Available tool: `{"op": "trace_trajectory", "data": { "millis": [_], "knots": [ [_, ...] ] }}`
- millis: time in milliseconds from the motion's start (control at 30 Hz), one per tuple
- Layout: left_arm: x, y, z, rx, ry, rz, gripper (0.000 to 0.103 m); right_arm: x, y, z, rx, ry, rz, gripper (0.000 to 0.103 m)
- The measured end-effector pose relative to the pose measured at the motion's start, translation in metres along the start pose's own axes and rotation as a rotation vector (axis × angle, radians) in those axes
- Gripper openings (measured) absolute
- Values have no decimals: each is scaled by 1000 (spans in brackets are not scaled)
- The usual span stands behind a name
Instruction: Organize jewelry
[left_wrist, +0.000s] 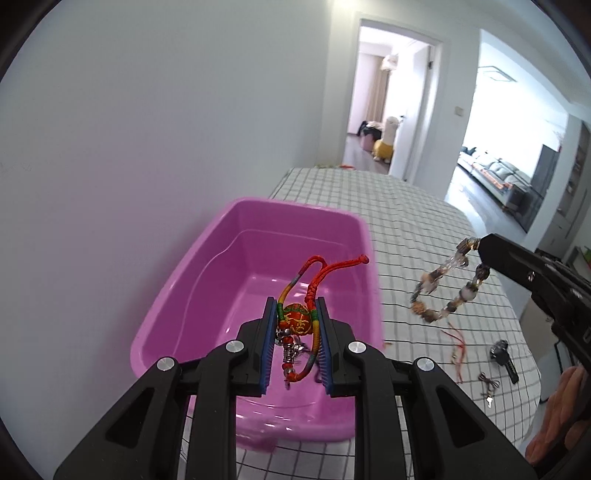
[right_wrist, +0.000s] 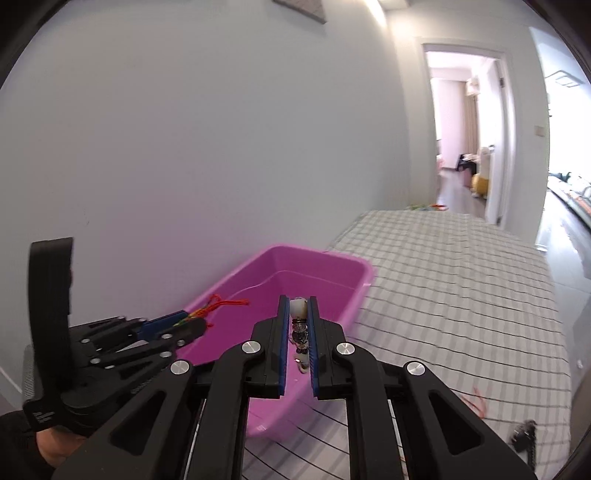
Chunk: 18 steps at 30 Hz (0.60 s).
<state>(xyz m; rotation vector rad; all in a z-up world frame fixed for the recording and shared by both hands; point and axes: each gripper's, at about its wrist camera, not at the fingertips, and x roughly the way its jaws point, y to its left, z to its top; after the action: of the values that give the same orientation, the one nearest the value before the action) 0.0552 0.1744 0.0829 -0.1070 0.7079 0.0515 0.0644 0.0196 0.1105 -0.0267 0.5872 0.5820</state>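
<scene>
A home: sofa (left_wrist: 506, 177) beyond the doorway (left_wrist: 391, 99), checked tablecloth (left_wrist: 424, 236).

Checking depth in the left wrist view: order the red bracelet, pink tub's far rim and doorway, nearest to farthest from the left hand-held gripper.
1. Red bracelet, clamped between its pads.
2. Pink tub's far rim, ahead.
3. Doorway, beyond the table, upper right.

glossy plastic tub (left_wrist: 192, 280); woven cord bracelet (left_wrist: 299, 317); checked cloth (left_wrist: 424, 229).
</scene>
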Motion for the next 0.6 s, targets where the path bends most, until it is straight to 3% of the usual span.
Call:
{"op": "trace_trajectory", "data": {
  "millis": [167,367,600],
  "knots": [
    [33,23,1,-55,50,40,20,52,5,8,-6,83,91,9],
    [67,36,-10,-113,132,79,20,99,2,2,-6,211,134,9],
    [106,50,-23,-175,248,110,21,150,-3,-13,-42,348,109,9]
  ]
}}
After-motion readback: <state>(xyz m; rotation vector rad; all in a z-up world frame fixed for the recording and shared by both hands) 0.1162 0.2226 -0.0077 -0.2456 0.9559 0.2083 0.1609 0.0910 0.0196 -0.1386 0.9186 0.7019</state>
